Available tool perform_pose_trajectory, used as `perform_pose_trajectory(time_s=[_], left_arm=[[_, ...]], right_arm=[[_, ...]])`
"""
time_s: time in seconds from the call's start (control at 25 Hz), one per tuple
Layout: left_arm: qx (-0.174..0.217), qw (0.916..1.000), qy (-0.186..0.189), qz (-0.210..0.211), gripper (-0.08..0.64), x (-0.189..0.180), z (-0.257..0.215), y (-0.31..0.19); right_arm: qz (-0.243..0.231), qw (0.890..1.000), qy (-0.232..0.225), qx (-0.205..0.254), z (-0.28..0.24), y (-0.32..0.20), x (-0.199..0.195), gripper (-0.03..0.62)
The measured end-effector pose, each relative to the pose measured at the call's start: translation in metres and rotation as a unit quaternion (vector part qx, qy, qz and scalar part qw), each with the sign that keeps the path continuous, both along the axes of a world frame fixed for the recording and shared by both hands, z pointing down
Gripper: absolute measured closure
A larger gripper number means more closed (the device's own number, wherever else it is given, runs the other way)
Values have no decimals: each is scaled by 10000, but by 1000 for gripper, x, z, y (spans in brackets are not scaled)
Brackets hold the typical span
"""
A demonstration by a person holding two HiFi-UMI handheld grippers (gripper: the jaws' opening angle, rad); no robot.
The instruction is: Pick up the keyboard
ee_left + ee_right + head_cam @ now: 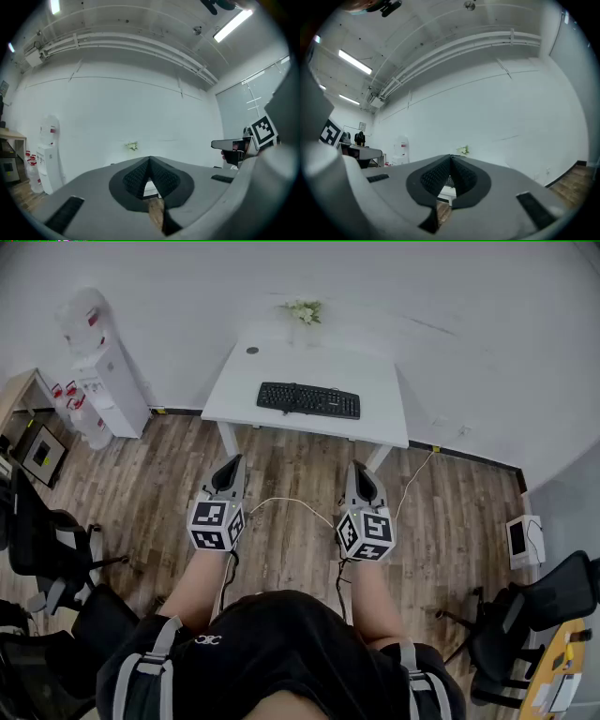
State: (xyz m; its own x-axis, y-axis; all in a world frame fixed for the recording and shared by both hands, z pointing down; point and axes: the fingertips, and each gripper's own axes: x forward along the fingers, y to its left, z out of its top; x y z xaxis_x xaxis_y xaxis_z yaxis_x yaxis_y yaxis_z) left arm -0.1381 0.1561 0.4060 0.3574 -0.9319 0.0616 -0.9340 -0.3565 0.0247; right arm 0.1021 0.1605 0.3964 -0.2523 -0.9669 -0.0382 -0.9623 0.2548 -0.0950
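A black keyboard [308, 399] lies flat near the front edge of a white desk [272, 367] against the far wall. My left gripper [232, 463] and right gripper [359, 468] hang side by side over the wooden floor, well short of the desk, both pointing level toward it. Both are shut with nothing between the jaws. In the left gripper view the closed tips [150, 160] meet in front of the desk. In the right gripper view the tips [450, 158] also meet, with a strip of the keyboard [448, 180] showing behind them.
A small white flower [303, 311] stands at the desk's back edge. A water dispenser [103, 371] with bottles is at the left wall. Black office chairs [52, 549] flank me on the left and another chair [525, 615] on the right. A cable [412, 484] runs across the floor.
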Motion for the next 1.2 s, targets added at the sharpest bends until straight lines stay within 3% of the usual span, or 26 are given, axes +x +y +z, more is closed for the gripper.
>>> perform_pose_trajectory(time_s=[0.92,1.2], left_arm=[[-99,9999,-84,108,551,-84,27,-37],[-47,9997,-114,210,551,-87,25,-50]], right_arm=[[332,9993,-9,-161,26,-29,-58,588],[371,9992,-63,-160,27,-43,-61,588]])
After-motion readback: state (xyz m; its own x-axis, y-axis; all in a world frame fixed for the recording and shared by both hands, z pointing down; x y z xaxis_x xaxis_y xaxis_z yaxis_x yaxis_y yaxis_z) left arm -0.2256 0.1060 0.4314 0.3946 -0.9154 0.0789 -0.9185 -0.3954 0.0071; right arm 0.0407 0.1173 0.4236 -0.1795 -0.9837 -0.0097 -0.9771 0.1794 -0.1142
